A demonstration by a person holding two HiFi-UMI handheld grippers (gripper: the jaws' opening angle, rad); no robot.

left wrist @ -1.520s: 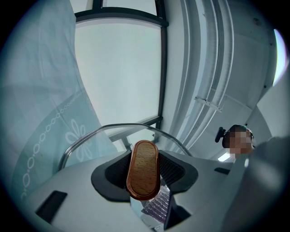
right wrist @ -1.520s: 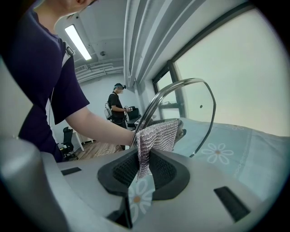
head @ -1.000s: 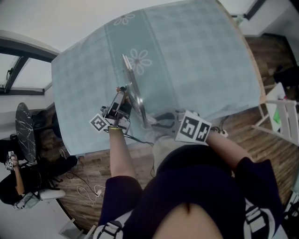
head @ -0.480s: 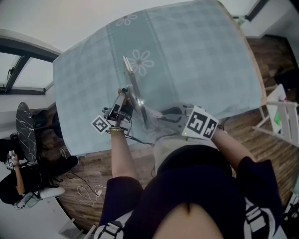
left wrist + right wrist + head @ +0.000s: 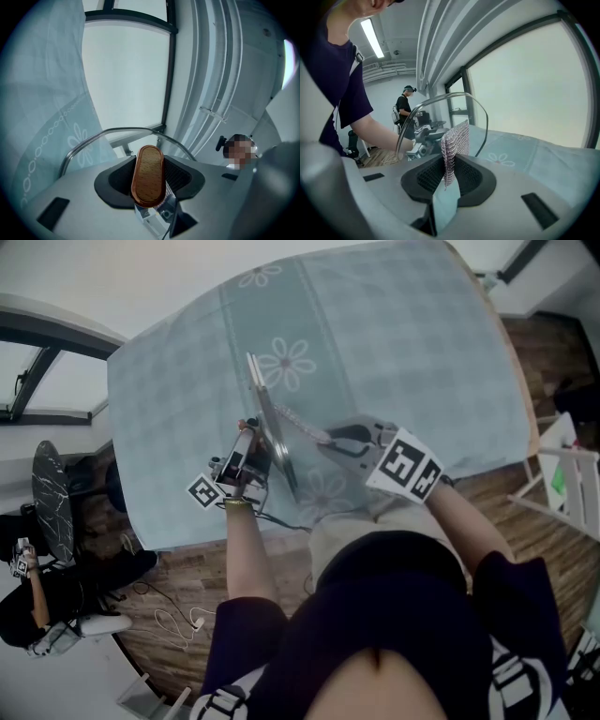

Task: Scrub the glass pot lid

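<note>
Scrubbing is under way: the left gripper (image 5: 150,183) clamps the wooden knob (image 5: 148,164) of the glass pot lid (image 5: 269,418), which stands on edge at frame centre, while the right gripper (image 5: 449,178) pinches a mesh scrubber (image 5: 456,138) seemingly touching the glass, so next comes a firm wiping stroke.

Soft daylight pours from the big window (image 5: 534,84), blown out white; left of it a ceiling strip light (image 5: 374,33) glows (fisheye bends every edge), shadows faint.

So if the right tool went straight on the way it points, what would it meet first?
Most likely the glass lid, standing on edge just ahead. The mesh scrubber gripped in the right tool leads and may already touch it; depth is unclear.
</note>
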